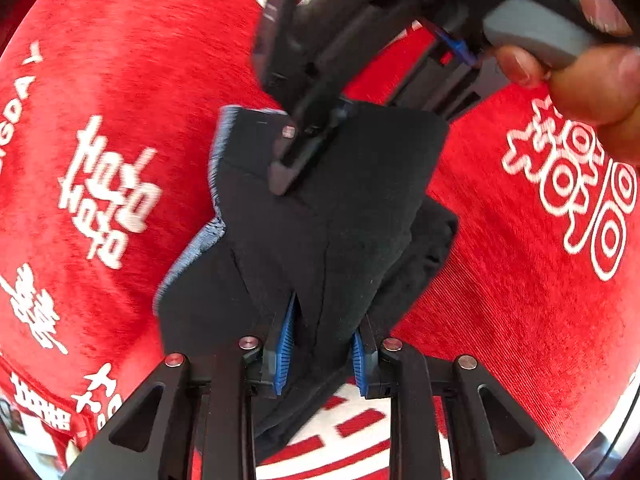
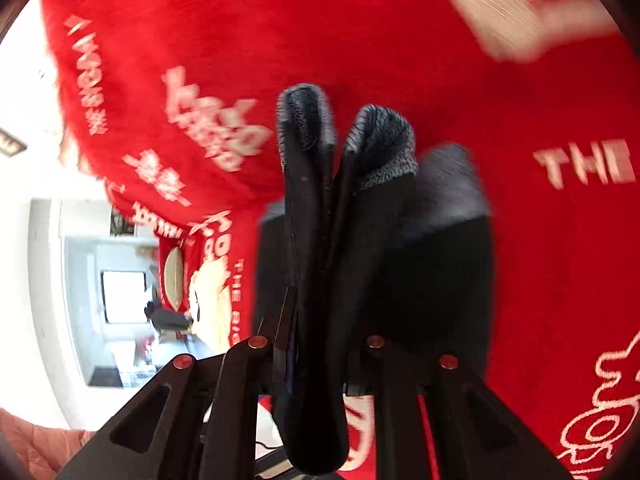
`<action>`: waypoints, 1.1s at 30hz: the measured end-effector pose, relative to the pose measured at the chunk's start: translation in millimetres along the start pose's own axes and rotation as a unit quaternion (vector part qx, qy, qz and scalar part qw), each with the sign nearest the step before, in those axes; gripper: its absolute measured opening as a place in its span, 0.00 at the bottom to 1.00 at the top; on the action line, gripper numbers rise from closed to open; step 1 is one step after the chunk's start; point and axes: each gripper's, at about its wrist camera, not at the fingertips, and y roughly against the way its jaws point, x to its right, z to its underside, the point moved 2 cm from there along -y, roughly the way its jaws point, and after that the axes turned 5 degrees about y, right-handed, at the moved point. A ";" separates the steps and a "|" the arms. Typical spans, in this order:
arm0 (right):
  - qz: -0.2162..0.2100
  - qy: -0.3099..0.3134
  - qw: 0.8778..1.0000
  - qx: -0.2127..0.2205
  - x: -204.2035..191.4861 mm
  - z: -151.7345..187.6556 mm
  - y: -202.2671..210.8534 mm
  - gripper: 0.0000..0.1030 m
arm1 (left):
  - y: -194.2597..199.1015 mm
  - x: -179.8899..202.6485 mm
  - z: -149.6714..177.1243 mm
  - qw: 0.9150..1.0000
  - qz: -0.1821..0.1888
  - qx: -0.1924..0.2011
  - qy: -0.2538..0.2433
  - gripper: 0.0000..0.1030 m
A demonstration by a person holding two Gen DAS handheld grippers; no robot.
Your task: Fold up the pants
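Both grippers are clamped on the pants: left gripper pinches the bunched black fabric, right gripper bites the far edge near the grey waistband. They hang above the red cloth. Looks soft, floppy and light, so grab edges. A bright white room sits behind.

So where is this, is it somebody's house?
Probably a home, though that is a guess. Dark pants hang over a fuzzy red cloth with white lettering. Past its edge, the right wrist view shows a pale room with a bright window.
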 end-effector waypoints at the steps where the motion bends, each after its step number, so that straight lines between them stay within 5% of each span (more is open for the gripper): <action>1: 0.004 -0.014 1.000 0.001 16.0 4.5 -4.9 0.17 | -4.8 4.3 1.3 1.000 -0.003 -0.005 -0.005 0.25; 4: 0.004 -0.031 0.999 0.008 41.9 13.0 -9.7 0.18 | -12.9 10.0 5.4 1.000 -0.012 -0.014 -0.016 0.32; 7: 0.010 -0.029 0.999 0.017 47.2 15.0 -13.4 0.18 | -11.9 6.9 8.4 1.000 0.013 -0.021 -0.004 0.61; 13: 0.059 -0.017 0.998 0.014 35.6 13.9 -5.6 0.29 | 6.6 -27.7 19.1 0.998 0.033 -0.024 0.047 0.64; 15: 0.092 -0.017 0.995 0.017 34.7 17.4 3.9 0.40 | 9.1 -48.5 22.2 0.995 0.048 -0.028 0.084 0.74; 17: 0.164 -0.020 0.986 0.017 33.7 20.9 14.9 0.72 | 12.9 -76.0 26.6 0.990 0.043 -0.025 0.131 0.76; 19: 0.217 -0.009 0.976 0.011 28.6 26.2 20.3 0.72 | 13.5 -98.9 29.7 0.985 0.038 -0.031 0.166 0.76; 22: 0.256 0.002 0.967 0.020 15.7 35.5 29.4 0.68 | 8.5 -133.5 41.7 0.970 0.044 -0.047 0.234 0.76; 28: 0.297 0.040 0.953 0.052 -17.0 30.6 33.3 0.34 | -17.1 -178.9 64.7 0.922 0.090 -0.093 0.365 0.76; 33: 0.293 0.091 0.951 0.033 -48.7 28.2 -1.4 0.33 | -36.7 -181.7 83.3 0.899 0.112 -0.124 0.405 0.76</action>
